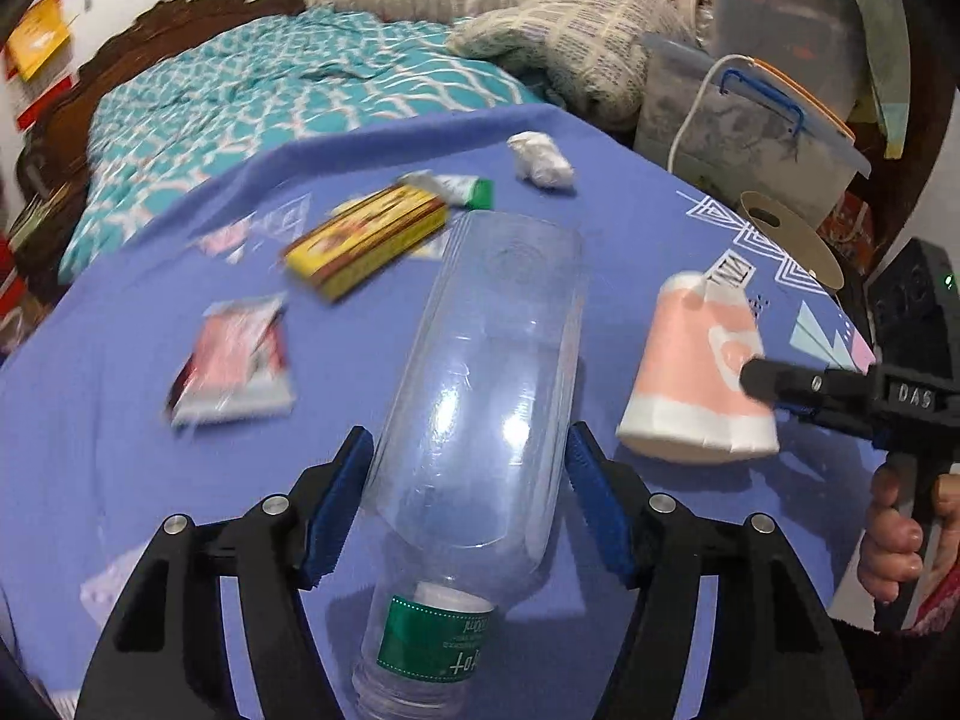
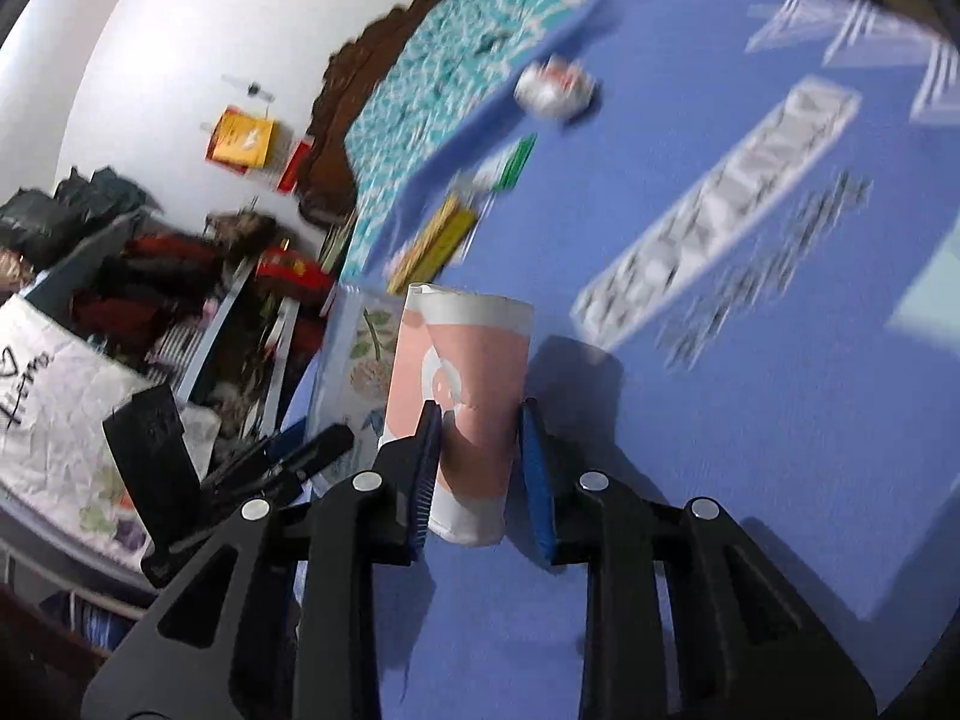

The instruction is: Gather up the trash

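Left wrist view shows the left gripper (image 1: 468, 510) clamped on the clear bottle (image 1: 480, 396) above the blue table (image 1: 120, 480), the right gripper (image 2: 477, 468) squeezing the pink cup (image 2: 462, 384), so both 2 grips should stay gentle to avoid crushing.

Both fisheye views are evenly bright but motion-blurred, worst toward twelve o'clock, with dark curved corners. Glare spots sit on the clear bottle (image 1: 474, 396); the paper cup (image 2: 462, 396) casts a soft shadow toward three o'clock.

Motion blurs the yellow box (image 1: 366, 243) and red packet (image 1: 234, 360)
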Motion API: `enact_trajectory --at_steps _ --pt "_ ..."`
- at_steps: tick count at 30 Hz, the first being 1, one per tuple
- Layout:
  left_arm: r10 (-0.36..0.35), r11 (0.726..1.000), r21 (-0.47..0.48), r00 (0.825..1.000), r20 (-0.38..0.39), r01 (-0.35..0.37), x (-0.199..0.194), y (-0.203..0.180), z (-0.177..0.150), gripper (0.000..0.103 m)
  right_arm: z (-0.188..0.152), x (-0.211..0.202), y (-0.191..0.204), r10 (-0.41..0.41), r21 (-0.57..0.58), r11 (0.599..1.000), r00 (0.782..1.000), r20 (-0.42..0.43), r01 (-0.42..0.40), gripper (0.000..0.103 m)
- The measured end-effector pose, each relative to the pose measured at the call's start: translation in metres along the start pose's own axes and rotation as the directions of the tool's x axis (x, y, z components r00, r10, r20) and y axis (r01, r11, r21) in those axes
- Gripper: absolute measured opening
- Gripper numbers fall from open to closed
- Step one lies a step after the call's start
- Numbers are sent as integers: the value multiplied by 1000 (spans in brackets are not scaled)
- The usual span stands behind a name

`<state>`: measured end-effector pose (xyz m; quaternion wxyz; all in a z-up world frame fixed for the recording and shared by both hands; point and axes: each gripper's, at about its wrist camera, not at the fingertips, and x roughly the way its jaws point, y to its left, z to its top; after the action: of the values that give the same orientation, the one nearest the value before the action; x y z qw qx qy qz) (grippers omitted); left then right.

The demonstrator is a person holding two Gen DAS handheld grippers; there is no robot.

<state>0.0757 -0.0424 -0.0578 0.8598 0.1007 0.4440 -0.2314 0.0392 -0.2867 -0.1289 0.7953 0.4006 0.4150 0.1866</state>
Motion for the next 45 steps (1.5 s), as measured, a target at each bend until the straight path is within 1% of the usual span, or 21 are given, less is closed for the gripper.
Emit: enact_trajectory --at_steps 2,5,9,12,15,16,18,22,31,36,45 --pt "8 999 -45 1000 6 -8 -16 12 -19 63 -12 10 8 12 -12 1000 999 -37 -12 29" --pt "30 995 -98 1000 8 -29 -33 29 -39 63 -25 24 24 16 -52 998 997 -82 -20 29" --pt "68 988 -143 998 9 -66 -50 46 -61 63 -36 32 41 -9 -107 994 996 -89 0 29" --pt "89 983 -162 996 15 -85 -55 52 -72 63 -40 33 43 -19 -110 994 997 -81 10 31" --pt "114 978 -175 993 17 -110 -57 54 -76 63 -45 31 36 -37 -77 997 997 -65 32 37" --pt "124 976 -181 992 18 -119 -57 54 -77 63 -47 30 32 -50 -69 997 997 -61 46 40" --pt "137 974 -185 990 22 -131 -56 53 -77 63 -49 25 30 -52 -79 996 998 -42 49 42" --pt "164 970 -185 986 18 -158 -53 47 -77 66 -53 24 33 -54 -99 994 998 -33 50 47" --pt "159 967 -199 987 -2 -156 -47 52 -77 70 -54 27 37 -44 -104 994 999 -26 41 49" --pt "141 967 -212 990 -14 -140 -43 54 -78 71 -54 26 38 -31 -117 993 999 -25 27 54" --pt "113 962 -245 993 -31 -117 -37 61 -82 77 -54 26 39 -35 -127 991 999 -21 32 54"
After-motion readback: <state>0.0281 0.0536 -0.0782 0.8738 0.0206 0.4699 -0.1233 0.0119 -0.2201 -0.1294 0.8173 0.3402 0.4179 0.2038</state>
